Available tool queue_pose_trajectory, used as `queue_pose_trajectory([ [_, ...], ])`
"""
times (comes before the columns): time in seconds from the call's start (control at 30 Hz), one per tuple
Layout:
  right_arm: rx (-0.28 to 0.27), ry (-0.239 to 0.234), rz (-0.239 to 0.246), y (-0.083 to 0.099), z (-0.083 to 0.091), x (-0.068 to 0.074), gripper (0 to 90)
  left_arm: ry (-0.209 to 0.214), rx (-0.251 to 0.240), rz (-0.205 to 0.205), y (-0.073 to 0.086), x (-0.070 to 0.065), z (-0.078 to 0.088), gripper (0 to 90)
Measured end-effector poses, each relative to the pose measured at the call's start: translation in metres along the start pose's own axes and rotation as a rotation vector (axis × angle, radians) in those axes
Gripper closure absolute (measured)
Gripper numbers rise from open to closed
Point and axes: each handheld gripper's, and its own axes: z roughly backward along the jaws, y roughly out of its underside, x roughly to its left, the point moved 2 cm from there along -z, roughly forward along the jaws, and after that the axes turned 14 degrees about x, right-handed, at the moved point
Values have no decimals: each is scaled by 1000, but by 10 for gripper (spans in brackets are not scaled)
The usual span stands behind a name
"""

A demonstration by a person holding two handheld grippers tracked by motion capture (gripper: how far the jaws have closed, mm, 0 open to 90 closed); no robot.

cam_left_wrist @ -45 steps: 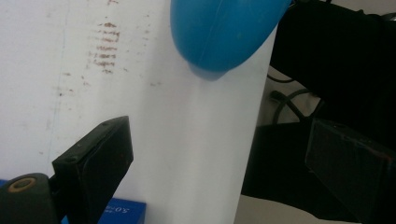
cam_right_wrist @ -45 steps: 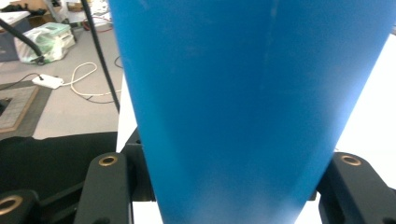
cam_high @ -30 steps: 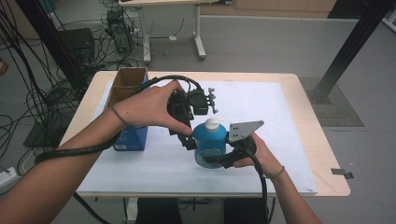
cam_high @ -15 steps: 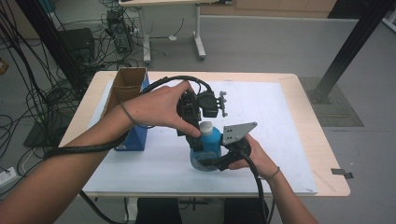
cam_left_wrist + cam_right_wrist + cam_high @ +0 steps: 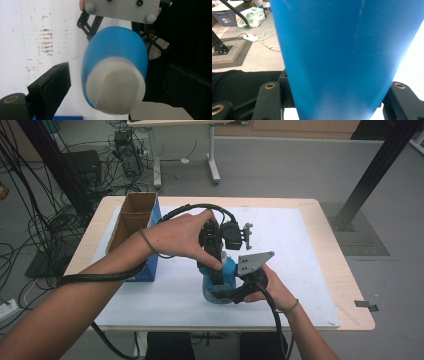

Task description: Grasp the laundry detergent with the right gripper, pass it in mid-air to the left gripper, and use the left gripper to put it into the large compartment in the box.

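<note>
A blue bottle point(image 5: 229, 274) with a white cap point(image 5: 117, 88) stands on the white sheet near the table's middle. My right gripper point(image 5: 221, 293) comes in from the near right and is shut on the bottle's lower body; in the right gripper view the blue wall point(image 5: 342, 57) spans the gap between both jaws. My left gripper point(image 5: 216, 269) points down over the top of the bottle. In the left gripper view its jaws stand either side of the cap with gaps showing, so it is open. The right gripper's grey plate point(image 5: 122, 10) shows behind the bottle.
An open cardboard box with a blue side point(image 5: 131, 227) stands at the left of the table. A white sheet point(image 5: 300, 265) covers most of the wooden table point(image 5: 345, 285). Cables trail from both grippers, and more lie on the floor at left.
My left gripper has moved right from beside the bottle to over its cap, which it now hides in the high view. The right gripper and the bottle have hardly moved.
</note>
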Motion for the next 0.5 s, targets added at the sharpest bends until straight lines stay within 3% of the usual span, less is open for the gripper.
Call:
queue_pose_trajectory([
  [0.5, 3, 2, -5, 1, 0, 0, 418, -6, 0, 4, -1, -1, -2, 76],
])
